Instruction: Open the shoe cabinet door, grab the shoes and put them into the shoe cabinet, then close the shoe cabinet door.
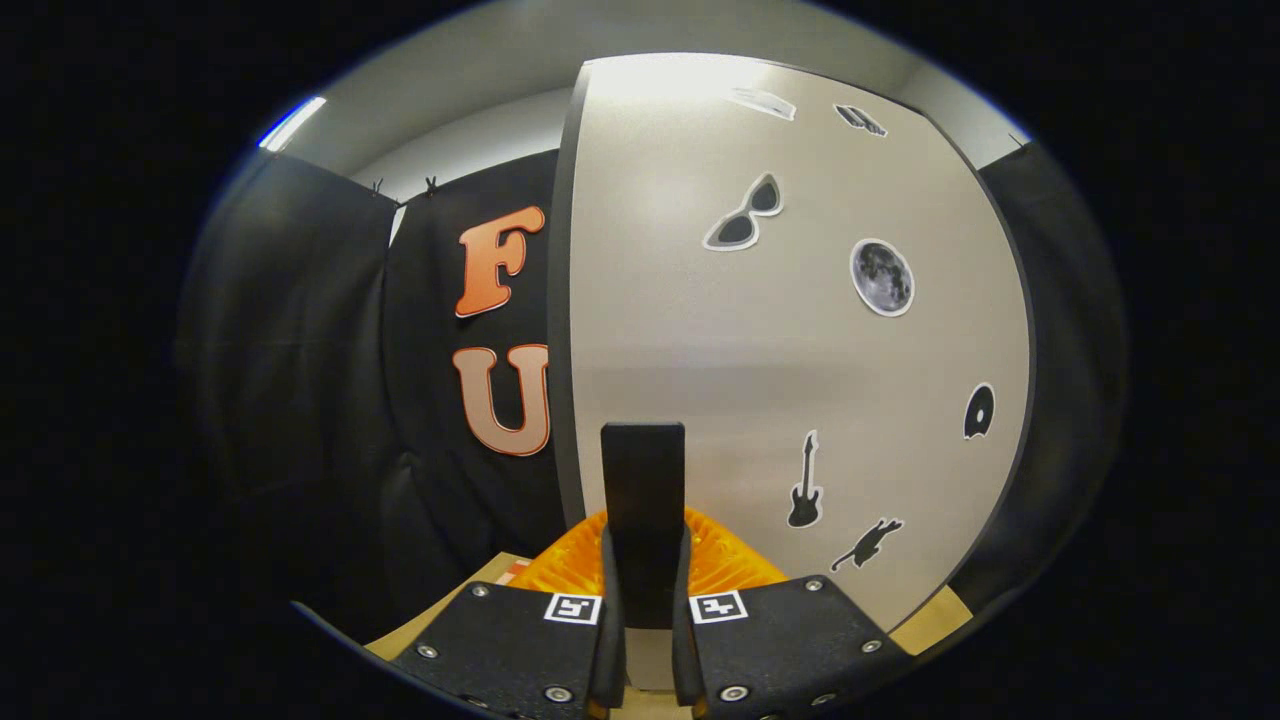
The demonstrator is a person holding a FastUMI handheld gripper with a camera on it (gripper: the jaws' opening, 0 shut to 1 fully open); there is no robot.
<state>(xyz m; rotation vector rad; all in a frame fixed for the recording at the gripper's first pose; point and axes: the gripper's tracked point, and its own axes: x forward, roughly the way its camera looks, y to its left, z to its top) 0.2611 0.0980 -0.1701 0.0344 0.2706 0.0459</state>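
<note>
Tongs (645, 575) clamped on door handle (643, 500), level.

The pale grey, flat shoe cabinet door (700, 350) is showing a smooth, matt laminate face, catching a soft sheen near its top edge, with a dark edge band running down its side. Glossy cut-out paper stickers (880, 277) are lying flat on it. The black upright slab handle (643, 500) is looking matt and smooth, and the gripper (643, 600) is closing both fingers onto it. The gripper's body is looking like rough, grainy plastic with shiny metal screws. Behind, the black booth cloth (300, 350) is hanging dull and softly creased.
</note>
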